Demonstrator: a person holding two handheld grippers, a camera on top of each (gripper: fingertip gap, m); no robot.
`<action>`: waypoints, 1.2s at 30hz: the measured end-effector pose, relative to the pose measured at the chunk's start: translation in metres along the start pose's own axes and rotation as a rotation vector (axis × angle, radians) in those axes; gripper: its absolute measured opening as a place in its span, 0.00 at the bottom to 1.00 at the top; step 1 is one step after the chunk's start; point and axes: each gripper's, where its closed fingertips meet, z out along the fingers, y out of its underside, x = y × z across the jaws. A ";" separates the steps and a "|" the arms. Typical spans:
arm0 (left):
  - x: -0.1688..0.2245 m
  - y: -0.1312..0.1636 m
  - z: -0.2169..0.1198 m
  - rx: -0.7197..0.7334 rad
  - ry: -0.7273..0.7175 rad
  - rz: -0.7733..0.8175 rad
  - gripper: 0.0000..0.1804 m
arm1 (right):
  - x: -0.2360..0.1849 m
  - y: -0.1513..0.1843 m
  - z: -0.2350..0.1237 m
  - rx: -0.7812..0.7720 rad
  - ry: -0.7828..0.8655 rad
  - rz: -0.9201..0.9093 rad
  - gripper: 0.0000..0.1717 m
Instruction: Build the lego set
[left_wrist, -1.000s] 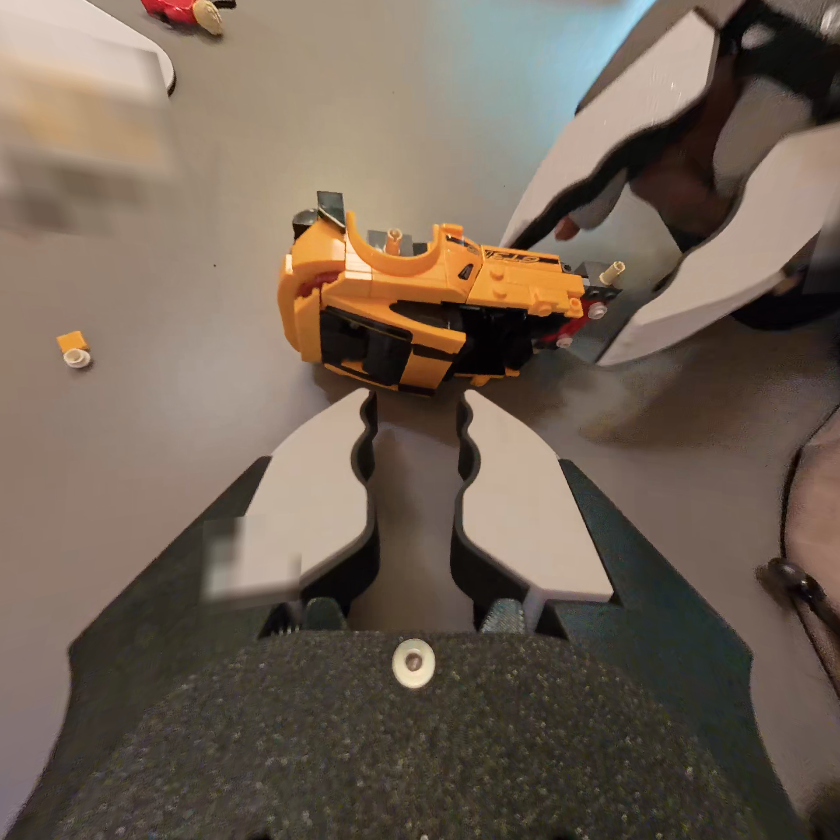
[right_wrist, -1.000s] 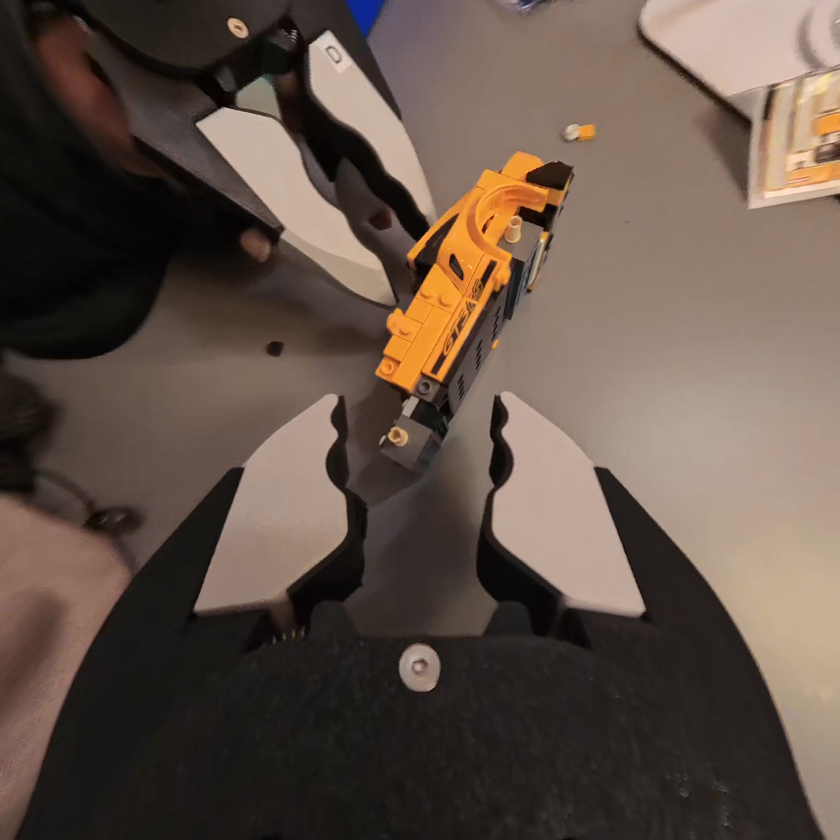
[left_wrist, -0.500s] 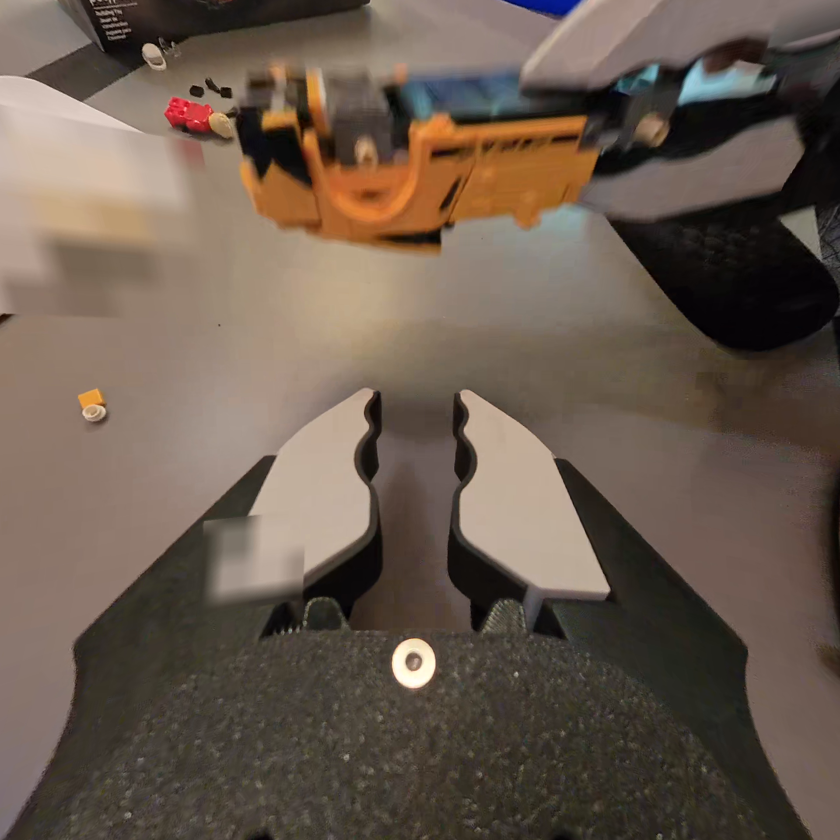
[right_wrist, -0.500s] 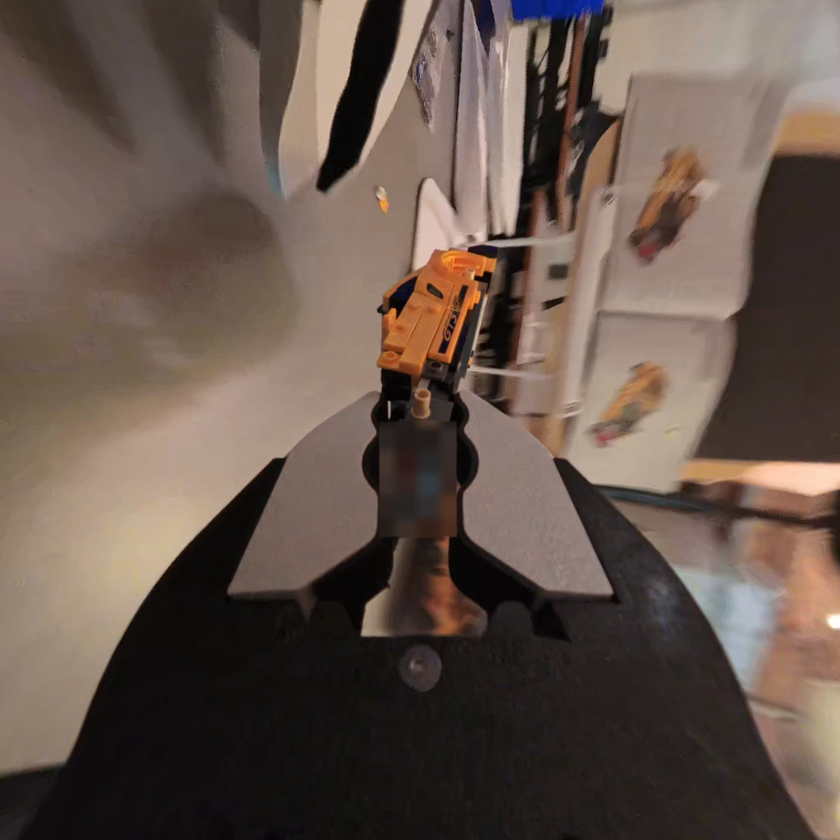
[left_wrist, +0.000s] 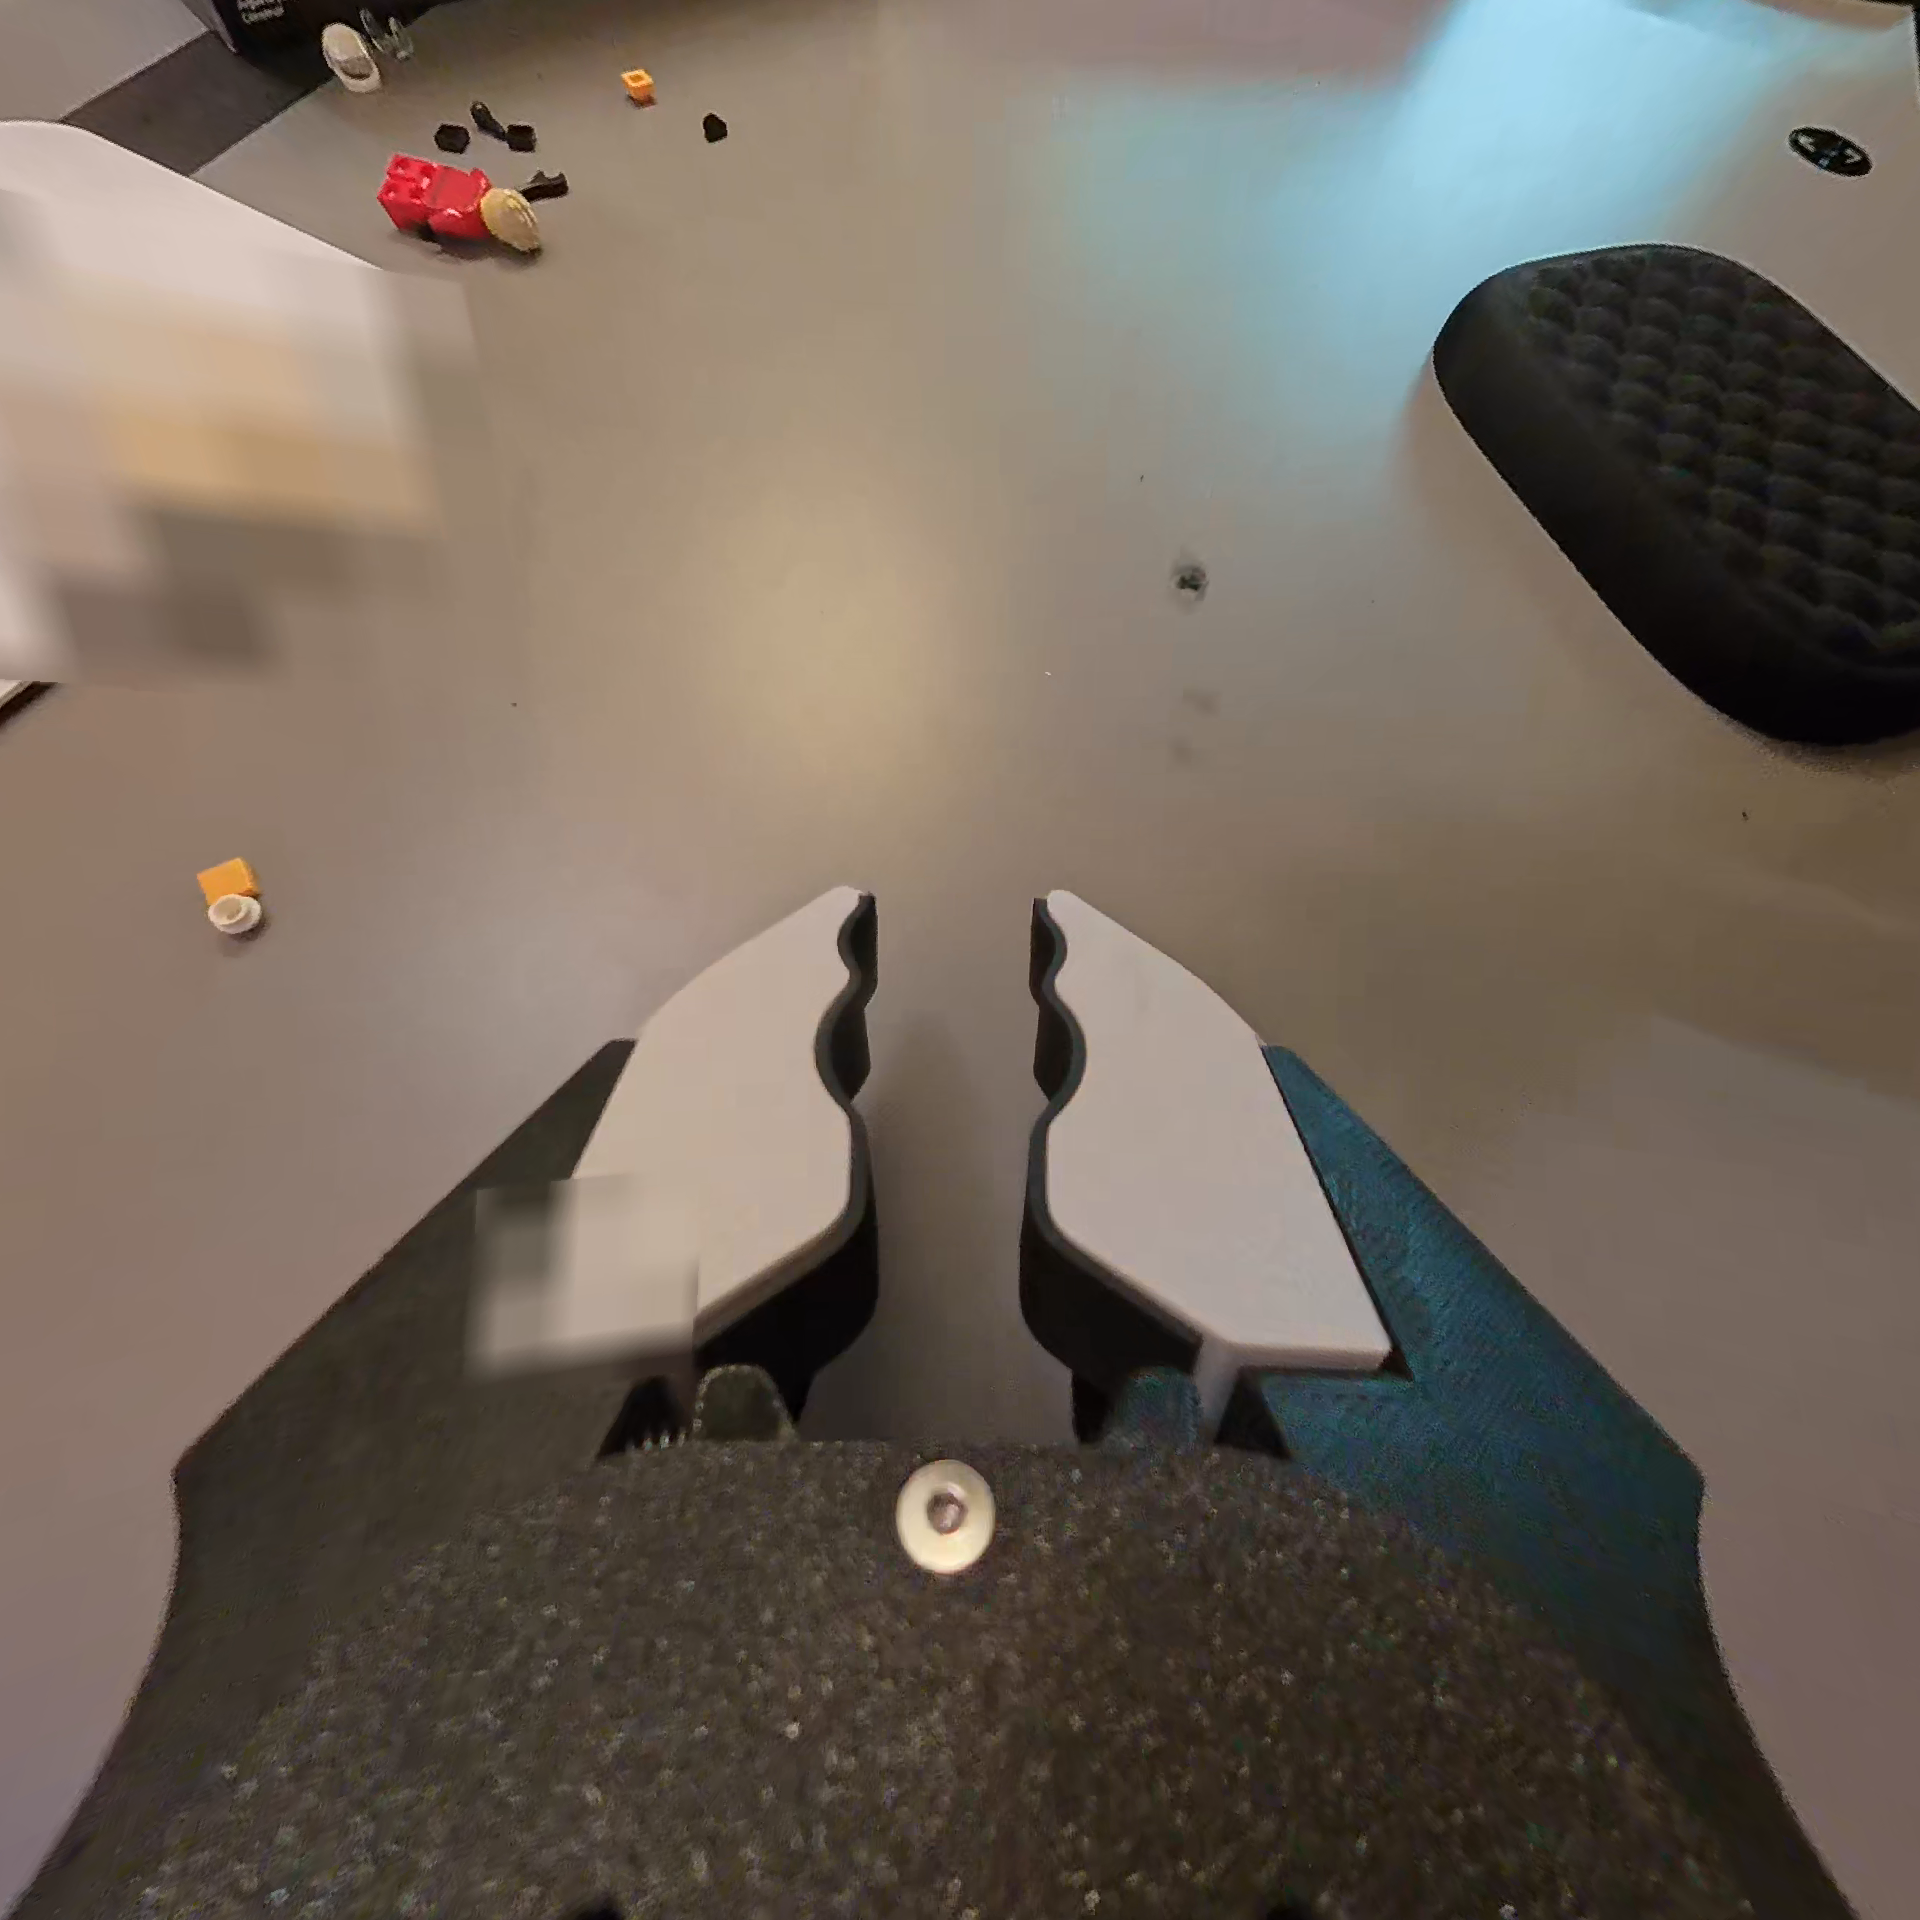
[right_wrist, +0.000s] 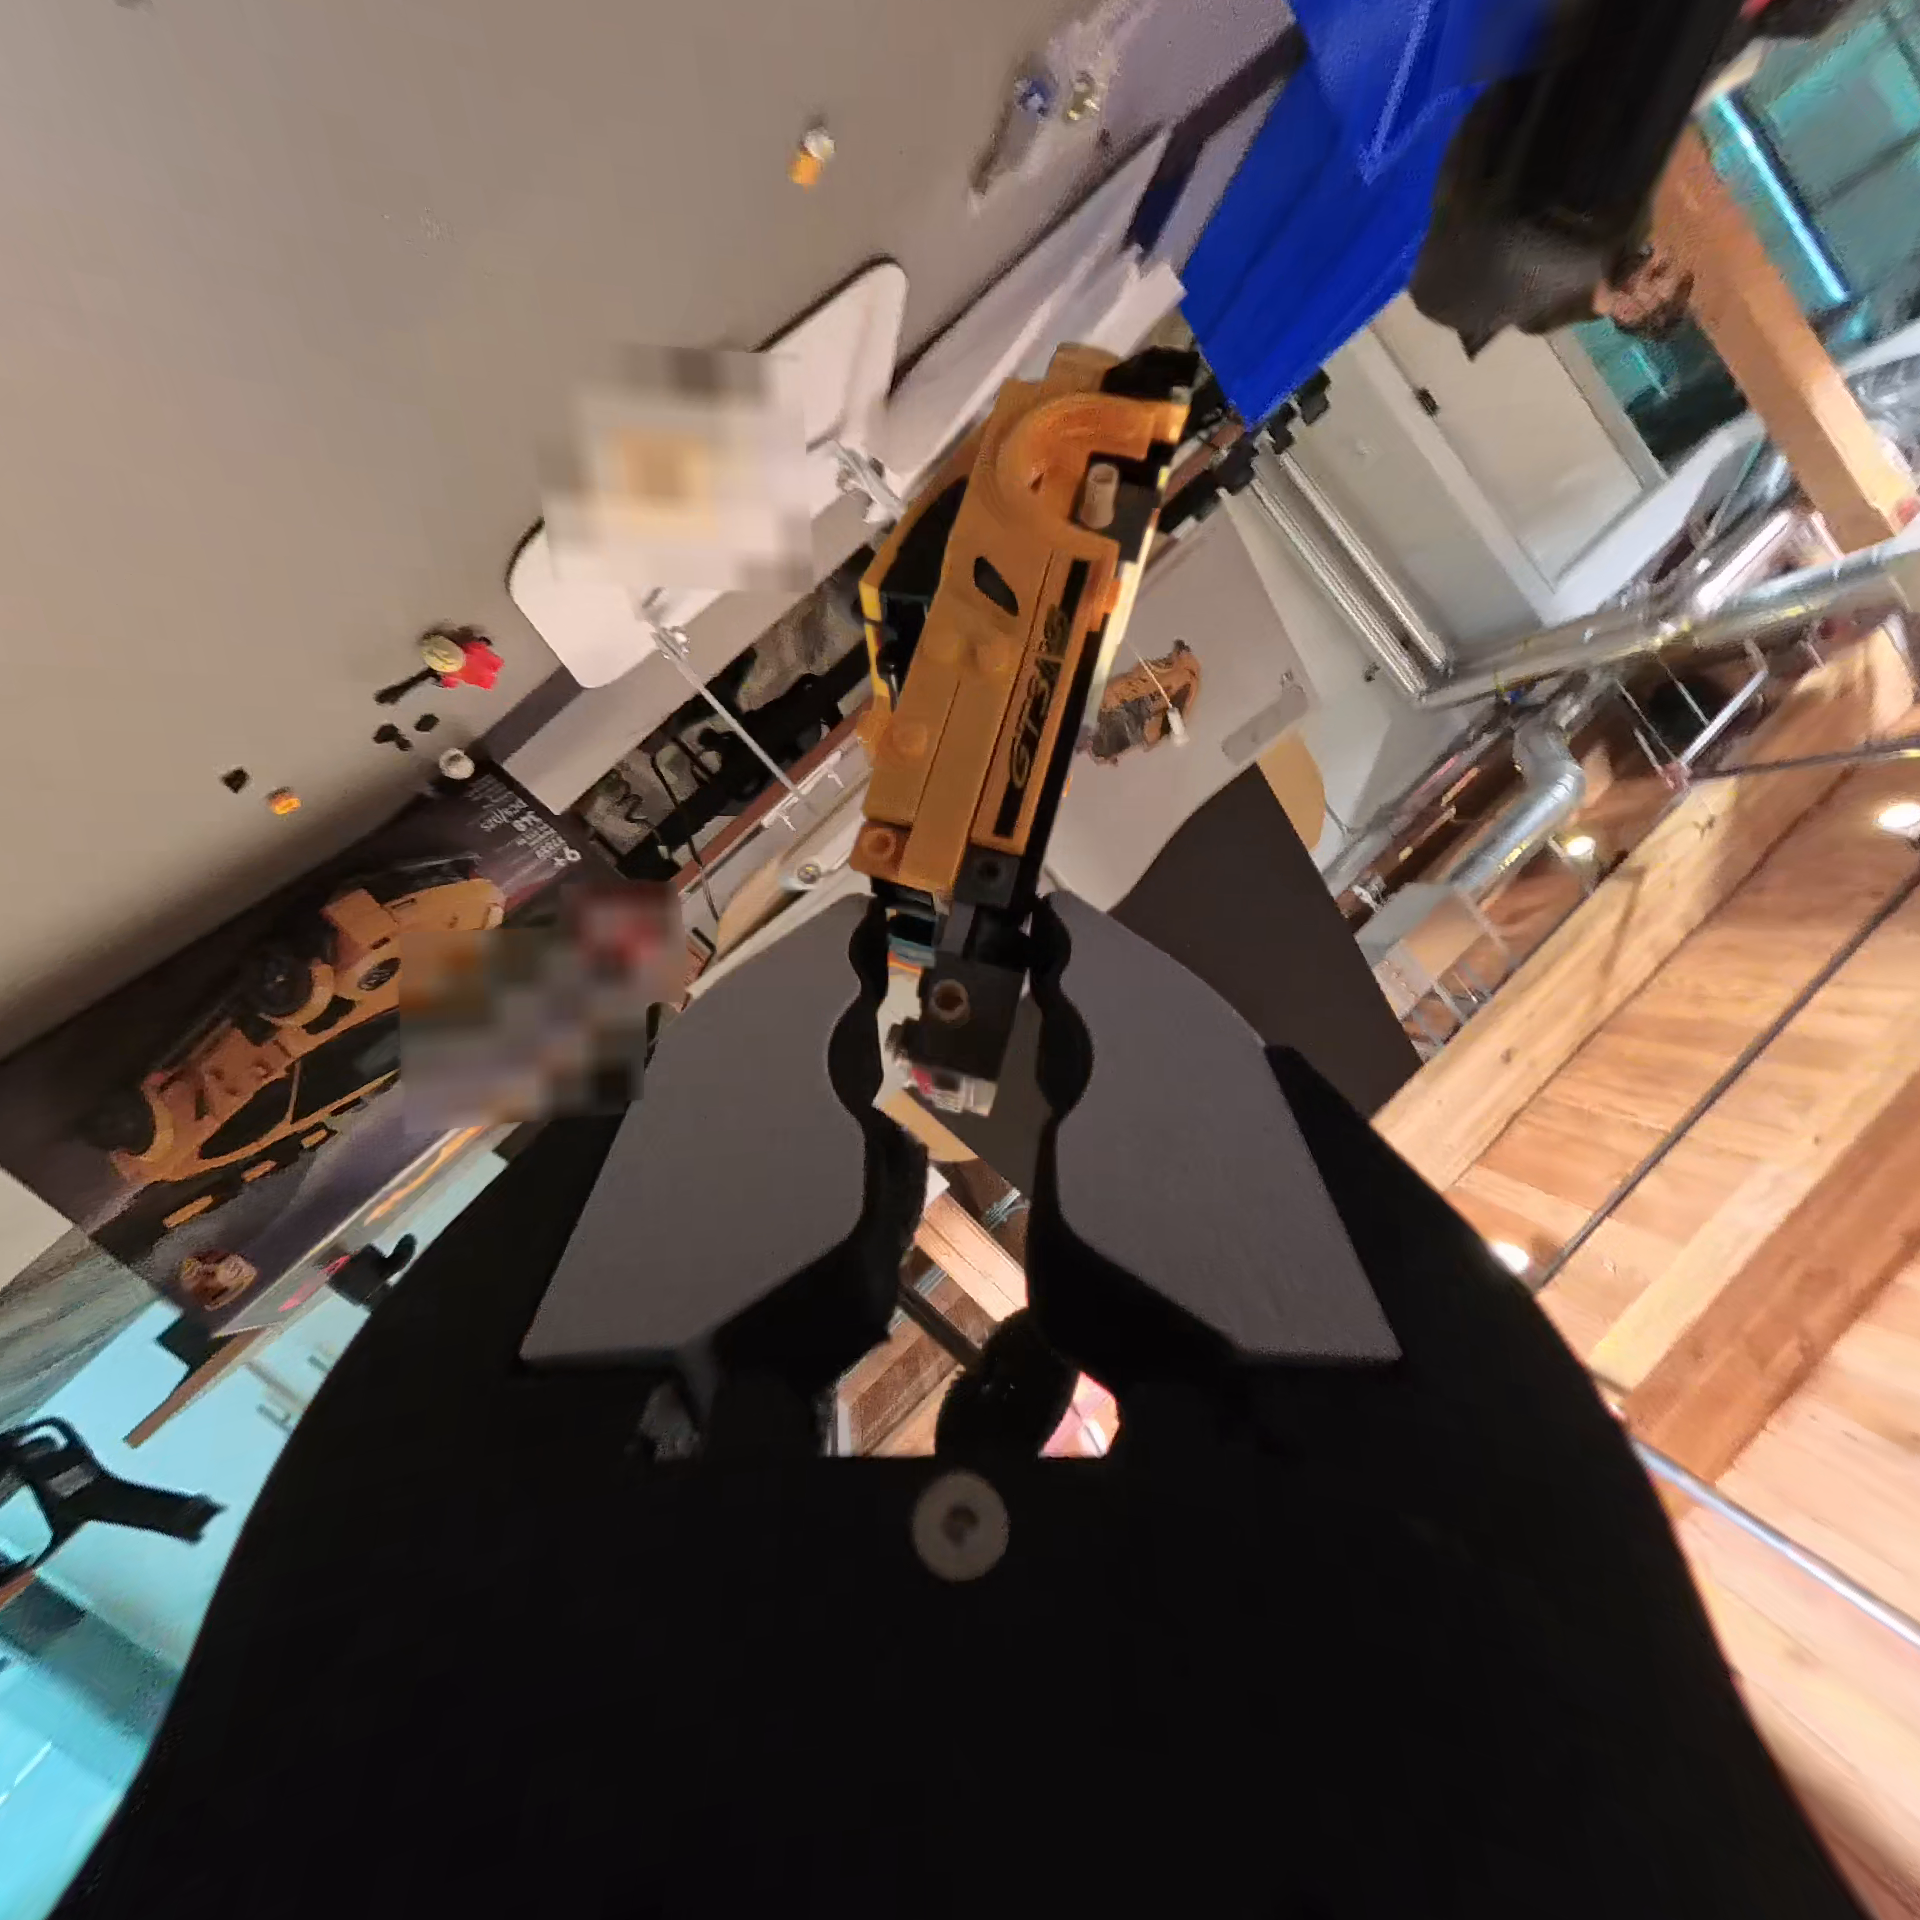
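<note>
Gripping the orange brick car (right_wrist: 997, 665) by its black end, my right gripper's (right_wrist: 956, 935) jaws hold it aloft. My left gripper's (left_wrist: 954, 914) jaws hang narrow and bare over the worktop (left_wrist: 831, 520), a red brick figure (left_wrist: 457, 203) well beyond them.

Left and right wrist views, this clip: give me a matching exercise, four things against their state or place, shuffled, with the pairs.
Things:
1. left hand-held gripper
2. right hand-held gripper
3. red brick figure
4. black textured pad

States or places:
A. lying on the grey table among small loose pieces
B. fingers apart, nothing between them
C. resting on the table at the right edge of the left wrist view
D. closed on the dark end of the orange brick-built car, lifted off the table

Pairs: 1-B, 2-D, 3-A, 4-C
</note>
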 end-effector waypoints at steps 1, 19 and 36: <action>0.000 0.000 0.000 -0.001 -0.003 0.002 0.15 | 0.001 0.002 -0.001 -0.001 0.013 0.003 0.15; 0.009 -0.016 -0.005 0.095 0.033 0.035 0.15 | -0.064 -0.105 0.011 0.512 -0.702 2.550 0.15; 0.021 -0.034 0.002 0.155 -0.026 0.176 0.22 | -0.077 -0.128 0.023 0.605 -1.192 3.061 0.16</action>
